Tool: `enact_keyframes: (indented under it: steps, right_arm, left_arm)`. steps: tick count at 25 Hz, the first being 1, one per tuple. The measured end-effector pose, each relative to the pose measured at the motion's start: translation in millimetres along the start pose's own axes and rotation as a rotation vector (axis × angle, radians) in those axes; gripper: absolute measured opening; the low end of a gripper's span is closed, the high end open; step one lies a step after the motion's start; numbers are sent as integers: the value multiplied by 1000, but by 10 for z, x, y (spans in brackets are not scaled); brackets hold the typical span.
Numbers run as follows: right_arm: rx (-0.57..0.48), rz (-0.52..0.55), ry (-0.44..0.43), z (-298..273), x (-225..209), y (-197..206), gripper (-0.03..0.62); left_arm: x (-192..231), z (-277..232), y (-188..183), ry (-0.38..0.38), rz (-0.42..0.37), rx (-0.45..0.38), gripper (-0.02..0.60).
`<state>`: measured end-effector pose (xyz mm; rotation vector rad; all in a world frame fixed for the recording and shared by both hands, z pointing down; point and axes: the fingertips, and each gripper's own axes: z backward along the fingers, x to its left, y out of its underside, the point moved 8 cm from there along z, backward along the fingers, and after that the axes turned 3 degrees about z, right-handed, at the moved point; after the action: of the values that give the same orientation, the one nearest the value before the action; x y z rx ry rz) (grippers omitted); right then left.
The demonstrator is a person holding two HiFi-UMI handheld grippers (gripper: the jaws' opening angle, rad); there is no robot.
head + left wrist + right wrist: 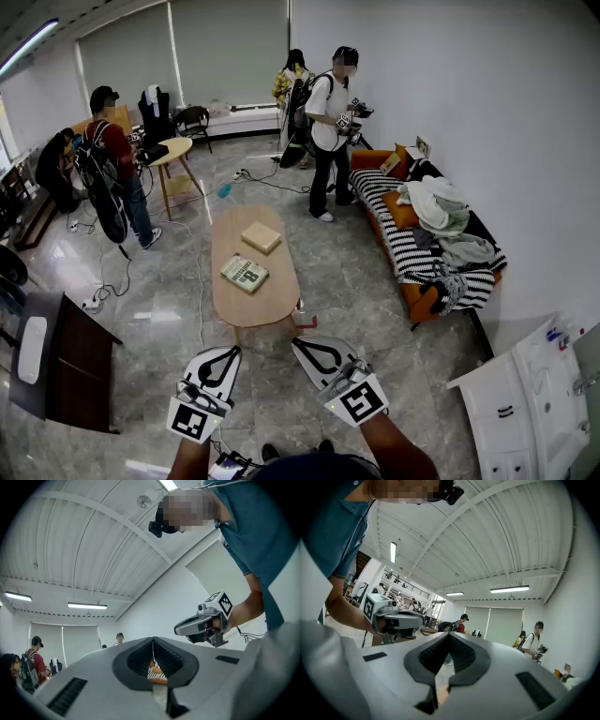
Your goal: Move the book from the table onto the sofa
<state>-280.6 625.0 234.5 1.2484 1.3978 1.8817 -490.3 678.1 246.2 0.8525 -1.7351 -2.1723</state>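
Sofa (398, 248): the seat is largely buried under a heap of clothes (439, 208), and its far end is screened by a standing person (330, 131). In the left gripper view it shows only as an orange-and-striped sliver.
Book (245, 273): the cover print is too small to read.
Tan flat item (262, 237) near it: book or box, cannot tell.
Coffee table (225, 300): the legs are mostly hidden beneath the top.
White cabinet (525, 403): cut off by the right and bottom edges.

clothes (437, 205) crowding sofa (395, 246), striped front seemingly free
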Motion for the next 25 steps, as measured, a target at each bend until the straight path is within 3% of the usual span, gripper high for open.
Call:
enact_keyframes:
  steps: [25]
  right_arm:
    - [14, -40, 21, -381, 9, 113, 8]
  left_arm:
    - [409, 25, 211, 11, 34, 12, 5]
